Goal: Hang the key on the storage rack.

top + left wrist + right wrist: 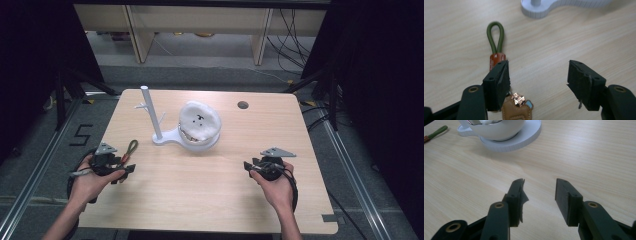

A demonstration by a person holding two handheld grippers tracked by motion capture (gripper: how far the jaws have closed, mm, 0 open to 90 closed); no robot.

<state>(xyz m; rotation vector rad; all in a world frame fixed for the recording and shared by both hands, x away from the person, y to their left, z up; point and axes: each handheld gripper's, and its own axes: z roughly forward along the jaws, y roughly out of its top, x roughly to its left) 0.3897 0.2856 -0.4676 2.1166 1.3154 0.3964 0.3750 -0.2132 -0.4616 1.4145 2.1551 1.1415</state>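
Note:
A keychain lies on the table at the left: a green cord loop (495, 37), an orange band (496, 58) and a brown leather tab with a copper charm (517, 105). In the high view the keychain (131, 149) is just beyond my left gripper (126, 172). My left gripper (539, 72) is open, and its left jaw sits over the keychain's middle without clamping it. Bare wood lies between the jaws. My right gripper (249, 167) rests at the right. It stands open (540, 187) over bare table, holding nothing.
A white stand (159, 137) with an upright post and side pegs joins a round base carrying a white bowl (499, 132) with a white domed thing (200, 120) on top. A cable hole (243, 105) sits far right. Dark frames flank the table (200, 200).

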